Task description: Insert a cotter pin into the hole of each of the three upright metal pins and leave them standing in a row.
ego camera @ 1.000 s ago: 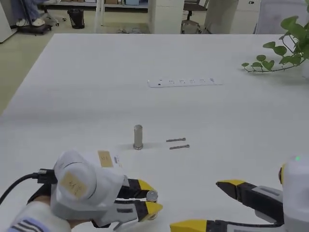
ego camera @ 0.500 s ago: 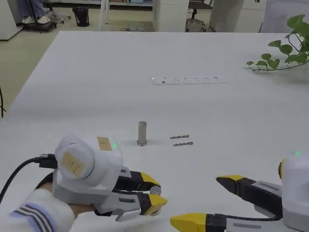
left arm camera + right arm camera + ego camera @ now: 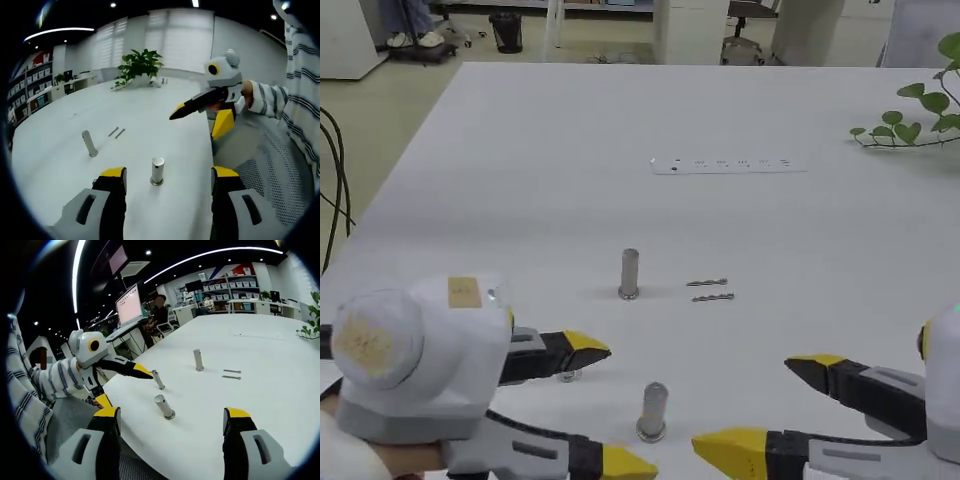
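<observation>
A short metal pin [image 3: 653,408] stands upright on the white table [image 3: 520,200], between the spread jaws of my left gripper [image 3: 632,410], which touches nothing. In the left gripper view the same pin [image 3: 157,171] stands between the yellow tips of the left gripper [image 3: 169,175]. Farther back stands a second pin [image 3: 629,273], with two cotter pins [image 3: 710,290] lying just right of it. A third pin [image 3: 158,379] stands by the left gripper's far jaw tip. My right gripper [image 3: 770,405] is open and empty at the front right.
A white power strip [image 3: 728,164] lies across the far middle of the table. Plant leaves [image 3: 915,115] reach in at the far right. The table's left edge [image 3: 390,180] drops to the floor, with chairs and furniture beyond.
My left gripper was shut on a metal pin; it has opened and the pin now stands free on the table. The camera has shifted.
</observation>
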`<act>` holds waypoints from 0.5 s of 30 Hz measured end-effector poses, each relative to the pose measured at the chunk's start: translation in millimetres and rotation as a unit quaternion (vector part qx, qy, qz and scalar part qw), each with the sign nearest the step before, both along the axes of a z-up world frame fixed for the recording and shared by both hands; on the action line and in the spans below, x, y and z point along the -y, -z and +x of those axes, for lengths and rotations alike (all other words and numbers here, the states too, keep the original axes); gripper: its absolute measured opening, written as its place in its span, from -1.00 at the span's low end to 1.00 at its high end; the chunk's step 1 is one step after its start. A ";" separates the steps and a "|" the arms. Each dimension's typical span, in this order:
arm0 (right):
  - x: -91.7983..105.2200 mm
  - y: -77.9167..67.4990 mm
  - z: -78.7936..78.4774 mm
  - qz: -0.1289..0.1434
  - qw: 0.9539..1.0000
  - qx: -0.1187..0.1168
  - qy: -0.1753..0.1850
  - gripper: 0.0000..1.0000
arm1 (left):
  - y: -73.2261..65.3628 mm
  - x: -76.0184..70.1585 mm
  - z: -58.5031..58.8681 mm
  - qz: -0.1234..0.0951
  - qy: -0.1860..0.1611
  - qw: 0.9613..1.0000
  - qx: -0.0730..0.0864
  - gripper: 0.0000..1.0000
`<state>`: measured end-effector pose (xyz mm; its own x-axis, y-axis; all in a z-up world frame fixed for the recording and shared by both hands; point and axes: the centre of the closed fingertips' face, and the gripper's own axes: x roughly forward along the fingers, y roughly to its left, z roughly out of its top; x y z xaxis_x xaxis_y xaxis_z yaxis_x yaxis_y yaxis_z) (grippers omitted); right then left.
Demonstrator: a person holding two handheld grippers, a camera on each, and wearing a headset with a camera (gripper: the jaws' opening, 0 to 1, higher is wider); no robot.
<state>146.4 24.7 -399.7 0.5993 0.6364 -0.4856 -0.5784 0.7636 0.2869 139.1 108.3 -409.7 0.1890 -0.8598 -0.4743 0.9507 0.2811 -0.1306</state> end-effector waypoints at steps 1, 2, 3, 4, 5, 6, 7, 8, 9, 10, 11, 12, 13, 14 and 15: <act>1.2 -0.6 1.0 0.000 1.000 0.001 0.001 0.65 | -1.1 -2.7 -1.8 0.000 -0.006 1.000 0.001 0.50; 2.1 -1.0 1.6 -0.001 1.000 0.001 0.001 0.65 | -1.1 -5.1 -2.2 0.002 -0.015 1.000 -0.001 0.58; 3.8 -1.7 2.7 -0.003 1.000 0.002 0.001 0.65 | 1.4 -10.1 -3.7 0.007 -0.036 0.999 -0.021 0.67; 5.2 -2.1 3.6 -0.004 1.000 0.003 0.002 0.64 | 0.9 -11.6 -5.5 0.002 -0.041 0.999 -0.030 0.72; 6.8 -2.5 4.8 -0.005 1.000 0.004 0.002 0.64 | -1.5 -12.3 -5.8 -0.005 -0.041 0.999 -0.023 0.75; 8.9 -3.0 6.5 -0.007 1.000 0.005 0.003 0.64 | -3.8 -14.2 -7.7 -0.011 -0.044 0.999 -0.018 0.78; 10.4 -3.1 8.0 -0.008 1.000 0.005 0.002 0.64 | -4.9 -16.0 -7.2 -0.014 -0.053 0.998 -0.018 0.82; 12.8 -2.7 10.2 -0.012 1.000 0.003 -0.001 0.64 | -5.5 -18.8 -6.7 -0.015 -0.066 0.998 -0.020 0.88; 15.0 -2.7 12.5 -0.014 1.000 0.002 -0.002 0.63 | -6.6 -20.3 -6.6 -0.019 -0.071 0.997 -0.018 0.98; 17.1 -3.2 15.0 -0.016 1.000 0.002 -0.002 0.62 | -7.4 -22.4 -6.6 -0.020 -0.077 0.997 -0.017 0.97; 20.7 -4.3 18.9 -0.020 1.000 0.003 -0.004 0.61 | -8.8 -25.0 -7.2 -0.023 -0.082 0.996 -0.015 0.97; 23.3 -5.1 21.7 -0.023 1.000 0.003 -0.006 0.60 | -9.9 -26.6 -7.2 -0.026 -0.088 0.996 -0.016 0.97; 25.8 -6.1 24.5 -0.024 1.000 0.002 -0.007 0.60 | -10.2 -28.0 -8.2 -0.027 -0.092 0.995 -0.020 0.97; 29.4 -7.1 27.2 -0.029 1.000 -0.005 -0.011 0.60 | -10.4 -29.3 -11.6 -0.028 -0.092 0.995 -0.029 0.97; 31.9 -7.7 29.6 -0.032 0.999 -0.008 -0.013 0.59 | -10.1 -31.0 -12.1 -0.028 -0.094 0.995 -0.030 0.97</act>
